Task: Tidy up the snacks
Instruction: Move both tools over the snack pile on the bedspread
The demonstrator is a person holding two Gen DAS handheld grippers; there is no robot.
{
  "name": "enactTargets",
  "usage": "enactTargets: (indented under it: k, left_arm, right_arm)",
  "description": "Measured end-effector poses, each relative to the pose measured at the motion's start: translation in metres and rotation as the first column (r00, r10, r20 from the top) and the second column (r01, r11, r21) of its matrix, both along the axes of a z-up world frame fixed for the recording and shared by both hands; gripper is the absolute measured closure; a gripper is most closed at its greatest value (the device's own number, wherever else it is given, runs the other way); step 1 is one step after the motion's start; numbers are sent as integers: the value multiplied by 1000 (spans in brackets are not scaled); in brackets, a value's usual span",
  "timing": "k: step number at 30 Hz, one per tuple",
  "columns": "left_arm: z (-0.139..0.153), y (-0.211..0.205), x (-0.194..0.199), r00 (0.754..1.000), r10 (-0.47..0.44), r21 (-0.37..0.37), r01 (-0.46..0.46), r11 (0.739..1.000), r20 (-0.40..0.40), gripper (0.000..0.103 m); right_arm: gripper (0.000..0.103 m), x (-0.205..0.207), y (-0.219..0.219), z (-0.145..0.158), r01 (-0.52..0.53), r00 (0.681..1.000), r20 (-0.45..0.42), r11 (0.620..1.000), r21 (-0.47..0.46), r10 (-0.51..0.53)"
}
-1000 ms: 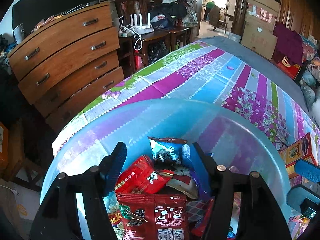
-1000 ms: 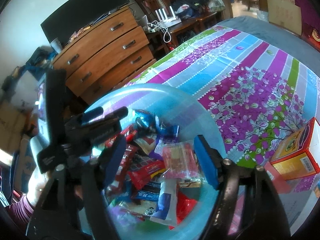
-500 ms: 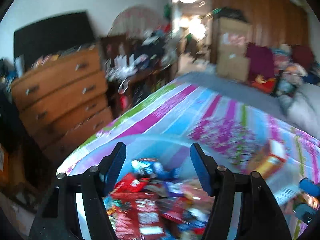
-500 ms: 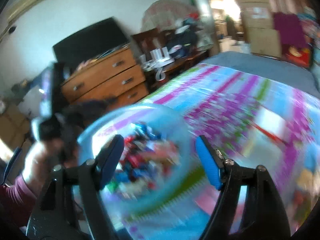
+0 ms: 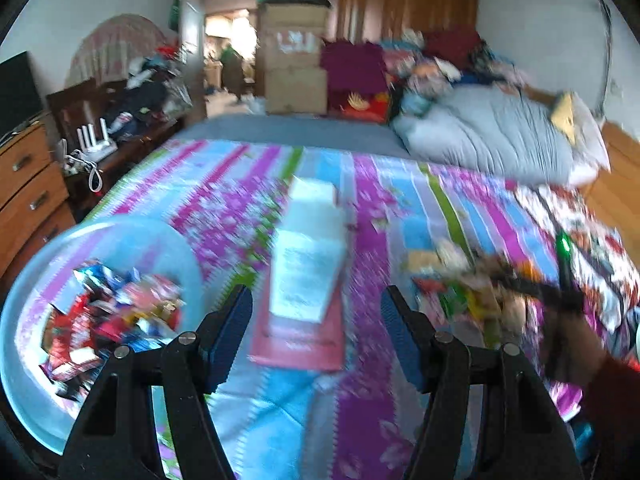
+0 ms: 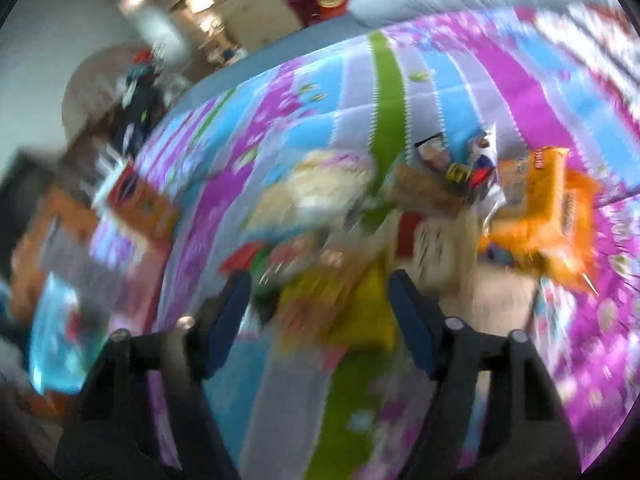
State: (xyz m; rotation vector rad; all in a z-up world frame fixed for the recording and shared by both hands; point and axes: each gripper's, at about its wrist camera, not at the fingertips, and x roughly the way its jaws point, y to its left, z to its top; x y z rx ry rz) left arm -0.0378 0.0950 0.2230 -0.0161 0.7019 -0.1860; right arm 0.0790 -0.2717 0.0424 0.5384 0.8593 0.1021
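- On the striped bedspread (image 5: 404, 216), at nine o'clock from the left gripper (image 5: 316, 320), a pale blue basin (image 5: 24, 320) holds mixed snack packets (image 5: 108, 320).
- Left gripper: jaws apart, nothing between the pads; a flat box (image 5: 308, 272) lies beyond at twelve o'clock.
- Right gripper (image 6: 320, 312): jaws have just been closing, pads clear, gripping nothing.
- Loose snack pile (image 6: 360, 216) at twelve o'clock of the right gripper; orange bag (image 6: 540, 208) at two o'clock. Blur hides detail.

Our left gripper (image 5: 316, 336) fills the lower middle of its frame, blue pads parted, nothing between them. Our right gripper (image 6: 320, 312) sits low in its blurred frame; its jaws have just been closing, gripping nothing.
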Motion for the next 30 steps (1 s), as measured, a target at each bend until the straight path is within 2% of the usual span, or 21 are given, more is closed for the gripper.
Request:
enactTargets:
  k: [2,4,6,8,10,12,13,14,15,17,19,20,21,22,23,24,28,30]
  left_arm:
    - [-8,-16,-2,1000,-14,27,14,1000,-16,35]
    - [-14,-26,2,999,-18,49,19,999,-29,35]
    - [-20,-31,4,999,-10,63,12,998,-40,35]
    - [-24,-37,6,999,2,71,2,997,-52,35]
    - [-27,-40,5,998,4,73,0,997,-58,35]
    - [-29,-42,5,998,-4,76,9,997,-64,35]
    - [-29,-42,4,998,-8,75,13,997,-63,35]
    - [-30,-43,2,998,-14,71,18,997,-66,35]
    - [-32,-44,2,997,-15,69,20,997,-71,35]
    - [-36,-45,0,996,-18,64,24,998,-82,35]
    - [-43,-47,-1,995,-25,73,32,997,-94,35]
    - [-47,-47,-1,994,-24,77,32,997,-102,35]
    - [-50,-46,-1,994,-18,77,26,997,-109,35]
    - [-53,-46,-1,993,-14,75,23,997,-117,35]
    - [-57,-44,0,992,-9,71,19,997,-128,35]
    - [-59,-43,0,991,-4,69,13,998,-134,35]
    - [-68,-39,1,988,22,58,-13,998,-156,35]
    - [-71,-39,1,987,19,68,-8,998,-162,35]
  right_arm:
    - [40,16,3,-6,-24,1000,12,999,36,23]
    - [40,28,19,-13,-116,993,18,991,70,115]
    - [40,32,43,-17,-205,979,14,977,52,204]
    - [40,24,70,-14,-316,949,21,949,18,316]
    - [40,5,97,-5,-432,902,21,902,-5,432]
    - [40,-19,109,7,-503,863,41,864,-13,503]
    - [40,-32,107,15,-514,856,59,858,-10,514]
    - [40,-46,102,22,-504,861,77,863,-7,503]
    - [40,-58,94,28,-471,878,87,882,-10,470]
    - [40,-79,83,32,-427,899,82,903,-50,430]
    - [40,-93,89,28,-441,891,35,883,-162,452]
    - [40,-95,93,21,-463,884,-11,870,-172,468]
    - [40,-91,93,15,-456,890,-41,879,-143,455]
    - [40,-88,89,4,-417,909,-48,908,-49,415]
    - [40,-84,82,-9,-368,926,-36,922,121,375]
    - [40,-82,81,-19,-318,942,-40,927,197,332]
    - [40,-66,96,-50,-168,981,-51,951,261,188]
    - [40,-57,105,-53,-123,991,-15,949,291,133]
